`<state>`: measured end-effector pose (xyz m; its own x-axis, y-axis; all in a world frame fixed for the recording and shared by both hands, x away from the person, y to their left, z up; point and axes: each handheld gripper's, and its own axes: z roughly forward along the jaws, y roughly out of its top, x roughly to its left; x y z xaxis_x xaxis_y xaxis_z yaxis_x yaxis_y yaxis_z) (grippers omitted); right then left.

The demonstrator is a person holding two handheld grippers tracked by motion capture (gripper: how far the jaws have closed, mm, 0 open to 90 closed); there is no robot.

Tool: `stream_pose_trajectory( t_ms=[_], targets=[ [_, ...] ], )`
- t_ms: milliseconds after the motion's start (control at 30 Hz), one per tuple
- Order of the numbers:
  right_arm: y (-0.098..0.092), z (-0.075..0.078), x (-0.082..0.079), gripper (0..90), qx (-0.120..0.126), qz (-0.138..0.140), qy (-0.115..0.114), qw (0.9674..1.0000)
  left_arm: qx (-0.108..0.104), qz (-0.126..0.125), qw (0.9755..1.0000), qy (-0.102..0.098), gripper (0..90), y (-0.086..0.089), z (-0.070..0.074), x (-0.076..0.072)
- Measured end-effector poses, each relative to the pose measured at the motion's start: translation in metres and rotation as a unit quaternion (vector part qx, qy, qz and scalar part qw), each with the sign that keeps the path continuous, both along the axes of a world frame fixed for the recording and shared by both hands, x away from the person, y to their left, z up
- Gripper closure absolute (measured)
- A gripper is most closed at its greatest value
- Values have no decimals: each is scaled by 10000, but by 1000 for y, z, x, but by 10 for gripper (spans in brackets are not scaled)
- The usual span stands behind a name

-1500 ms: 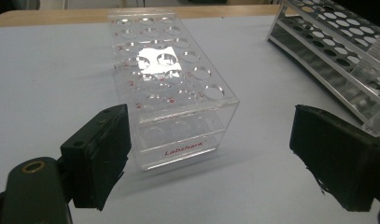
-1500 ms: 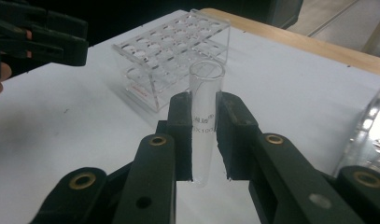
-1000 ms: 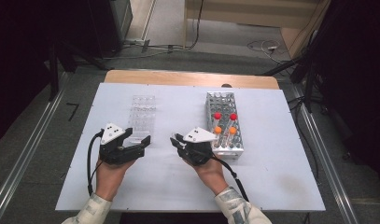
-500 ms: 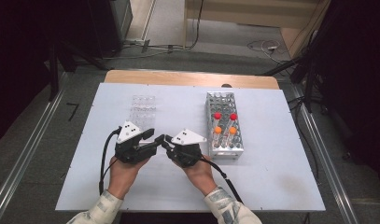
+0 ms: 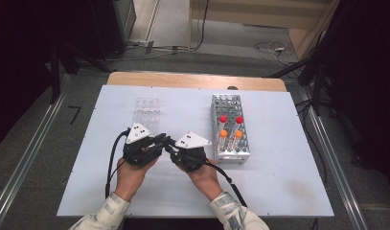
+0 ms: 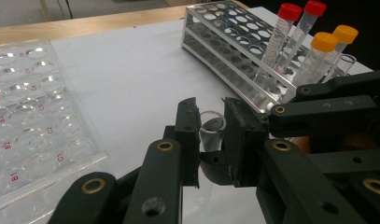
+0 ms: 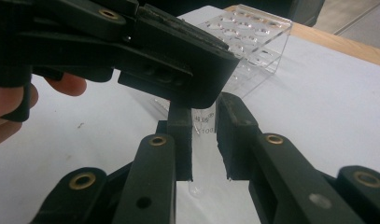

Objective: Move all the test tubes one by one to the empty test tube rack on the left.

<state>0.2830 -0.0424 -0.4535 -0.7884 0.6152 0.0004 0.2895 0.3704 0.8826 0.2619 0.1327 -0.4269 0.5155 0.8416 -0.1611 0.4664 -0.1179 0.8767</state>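
A clear, uncapped tube (image 6: pixel 211 133) with printed marks (image 7: pixel 202 140) is held between both grippers above the white table. My left gripper (image 6: pixel 211 105) has just been closing and now stands shut on the tube near its open mouth. My right gripper (image 7: pixel 204 107) is shut on the same tube lower down. In the high view the left gripper (image 5: pixel 160 140) and right gripper (image 5: pixel 169 146) meet tip to tip at the table's front middle. The left gripper's jaw crosses the top of the right gripper view.
A metal tube rack (image 5: pixel 226 103) stands right of the grippers, holding two red-capped tubes (image 5: pixel 223 118) and two orange-capped tubes (image 5: pixel 238 134). A clear well plate (image 5: pixel 147 111) lies just behind the left gripper. The table's wooden edge (image 5: pixel 192 80) runs along the back.
The left hand has moved right until its gripper met the right gripper, and its jaws have closed on the tube. The right hand has shifted slightly left.
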Motion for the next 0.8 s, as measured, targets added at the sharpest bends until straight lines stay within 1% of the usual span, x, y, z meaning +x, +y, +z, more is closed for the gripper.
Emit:
stream_pose_trajectory(
  t_ms=[67,100,133,167,200,267,300,333,433,600,633,733,800],
  targets=[
    [0,0,0,735,0,9,23,10000,22,-6,10000,5,768,-1,0,0],
    [-1,0,1,703,5,64,66,10000,35,-13,10000,3,771,-1,0,0],
    [-1,0,1,703,5,64,66,10000,57,-5,10000,1,771,-1,0,0],
    [-4,0,3,613,-62,243,209,9995,67,-4,10000,6,771,-1,0,0],
    [-4,0,3,613,-62,243,209,9995,69,-3,10000,18,771,-1,0,0],
    [-7,1,4,561,-153,283,272,9991,46,12,10000,19,771,0,0,1],
    [-13,4,4,520,-202,329,308,9988,42,35,10000,26,771,0,0,1],
    [-13,4,4,520,-202,329,308,9988,18,35,10000,30,771,1,1,2],
    [-23,9,2,468,-191,335,394,9985,1,39,10000,35,771,2,2,3],
    [-44,14,-8,442,-189,346,350,9986,7,31,10000,33,771,1,7,5],
    [-49,14,-11,440,-198,332,316,9988,16,29,10000,26,771,0,8,5],
    [-65,13,-15,427,-219,228,343,9989,39,28,10000,5,771,-1,11,6],
    [-75,11,-18,422,-226,160,321,9991,33,35,10000,4,771,0,12,7]
  ],
)
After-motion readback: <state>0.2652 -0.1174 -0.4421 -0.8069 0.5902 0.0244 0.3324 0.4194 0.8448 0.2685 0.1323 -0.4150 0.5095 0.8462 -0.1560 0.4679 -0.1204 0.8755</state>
